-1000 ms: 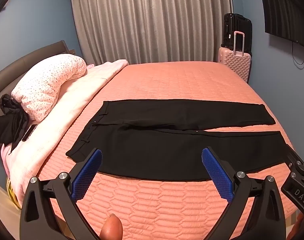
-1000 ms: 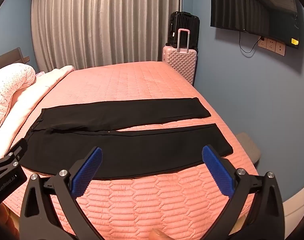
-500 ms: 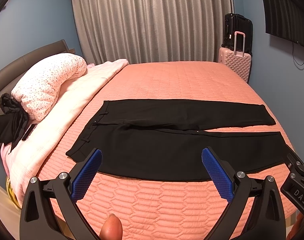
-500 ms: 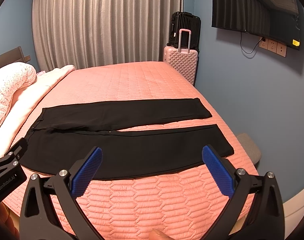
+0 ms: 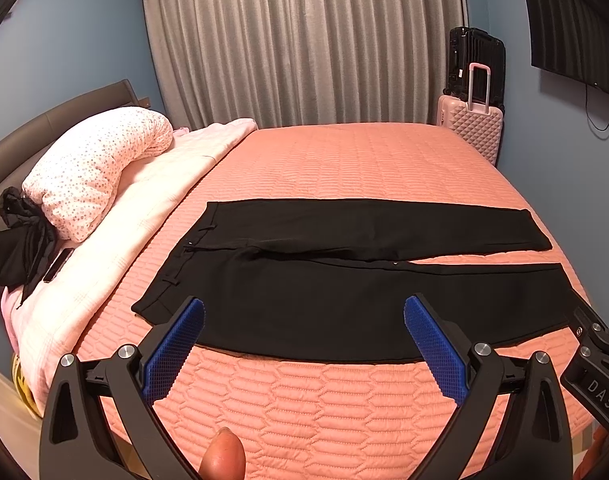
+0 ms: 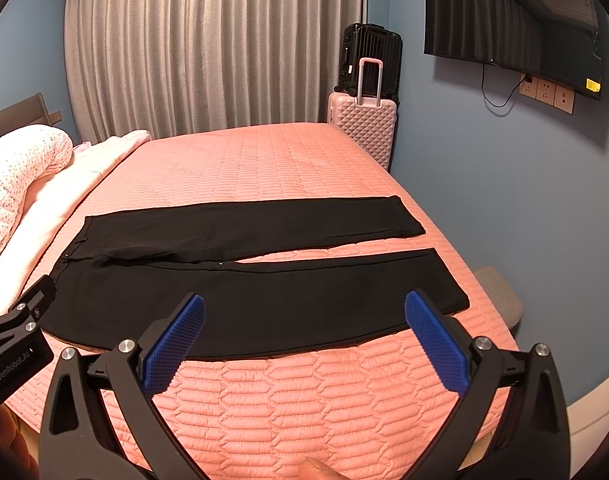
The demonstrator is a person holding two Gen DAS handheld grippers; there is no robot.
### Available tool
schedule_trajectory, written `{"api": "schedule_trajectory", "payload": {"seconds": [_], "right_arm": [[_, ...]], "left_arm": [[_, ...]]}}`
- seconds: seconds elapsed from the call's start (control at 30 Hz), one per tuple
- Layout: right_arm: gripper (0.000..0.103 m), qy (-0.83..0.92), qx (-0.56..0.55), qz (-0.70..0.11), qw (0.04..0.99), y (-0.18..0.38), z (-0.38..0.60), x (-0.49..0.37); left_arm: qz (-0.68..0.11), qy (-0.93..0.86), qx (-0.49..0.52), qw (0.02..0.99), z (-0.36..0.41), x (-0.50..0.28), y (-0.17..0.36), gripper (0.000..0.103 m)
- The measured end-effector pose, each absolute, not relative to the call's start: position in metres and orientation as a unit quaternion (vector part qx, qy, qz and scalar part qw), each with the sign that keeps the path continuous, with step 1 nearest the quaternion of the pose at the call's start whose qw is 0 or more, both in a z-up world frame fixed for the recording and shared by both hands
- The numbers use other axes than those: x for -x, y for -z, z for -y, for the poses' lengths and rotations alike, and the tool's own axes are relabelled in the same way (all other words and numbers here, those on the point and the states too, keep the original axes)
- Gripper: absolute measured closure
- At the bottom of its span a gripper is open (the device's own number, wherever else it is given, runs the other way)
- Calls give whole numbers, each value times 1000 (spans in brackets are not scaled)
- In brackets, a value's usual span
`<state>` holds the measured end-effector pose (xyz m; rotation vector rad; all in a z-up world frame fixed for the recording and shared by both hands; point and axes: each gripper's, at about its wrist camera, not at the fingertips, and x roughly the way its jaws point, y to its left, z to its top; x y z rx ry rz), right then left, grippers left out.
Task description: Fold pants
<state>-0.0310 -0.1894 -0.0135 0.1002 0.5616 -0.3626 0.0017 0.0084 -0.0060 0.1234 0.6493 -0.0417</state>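
- Folding has not begun: the black pants [image 5: 344, 280] lie flat and fully spread on the bed [image 5: 344, 160], waistband toward the pillow [image 5: 96, 164] end, both hems toward the foot end.
- The two legs lie apart in a narrow V, with bedspread showing between them near the hems. This layout exposes every edge for a first fold, probably one leg over the other.
- The left claw [image 5: 304, 344] hovers above the near edge of the bed, its blue pads [image 5: 172, 352] spread wide with nothing between them. It faces the waistband half of the near leg, which suits a grasp at that end.
- The right claw [image 6: 304, 344] is likewise spread wide and holds nothing. It faces the hem half of the near leg [image 6: 264, 304], so the two claws split the garment's length between them.
- Neither claw touches the fabric; both are held back from the near edge of the pants.
- Judgement: the next move calls for descending onto the near leg's outer edge at both ends together, so that the cloth lifts evenly and does not sag in the middle.
- Risk: thin flat cloth on a quilted cover may be pinched together with the bedspread.
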Motion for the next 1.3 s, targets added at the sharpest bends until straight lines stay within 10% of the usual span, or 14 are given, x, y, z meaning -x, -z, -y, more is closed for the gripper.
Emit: {"api": "schedule_trajectory", "payload": {"seconds": [1.3], "right_arm": [[5, 178, -53, -276, 943, 18, 190, 32]], "left_arm": [[-320, 22, -59, 945, -7, -3, 6, 5]]}}
